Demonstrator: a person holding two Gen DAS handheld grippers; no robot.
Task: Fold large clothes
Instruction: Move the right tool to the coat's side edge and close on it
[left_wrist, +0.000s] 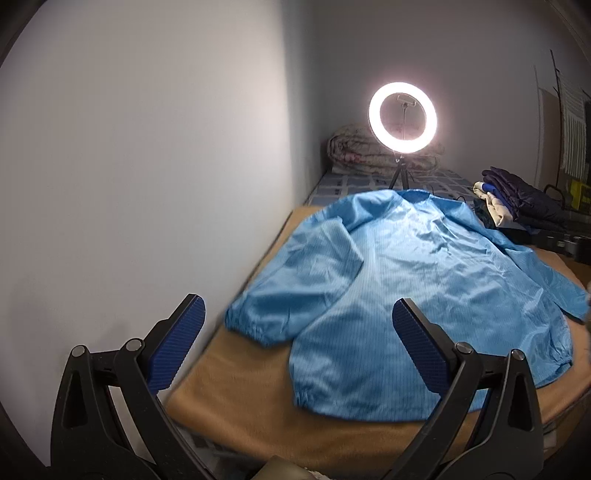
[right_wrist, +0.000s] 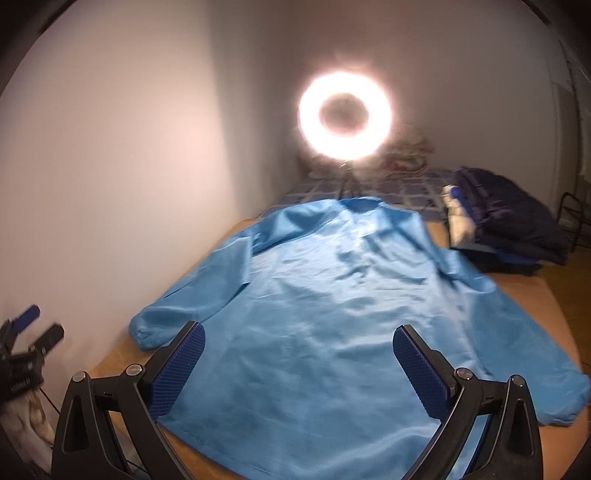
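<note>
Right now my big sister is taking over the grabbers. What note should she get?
Left gripper: open, holding nothing, hovering over the near left part of the blue jacket.
Right gripper: open, empty, above the jacket's near hem.
The jacket lies spread flat on the tan blanket, both sleeves out, collar toward the ring light.
Done: nothing folded yet.
Left: fold the sleeves in, then the body. Folded dark clothes sit far right.

Your left gripper (left_wrist: 295, 345) hangs with its jaws spread wide and nothing between the blue pads (left_wrist: 176, 345), while your right gripper (right_wrist: 297, 371) is likewise wide open and empty, both tilted slightly downward and pointing forward.
</note>
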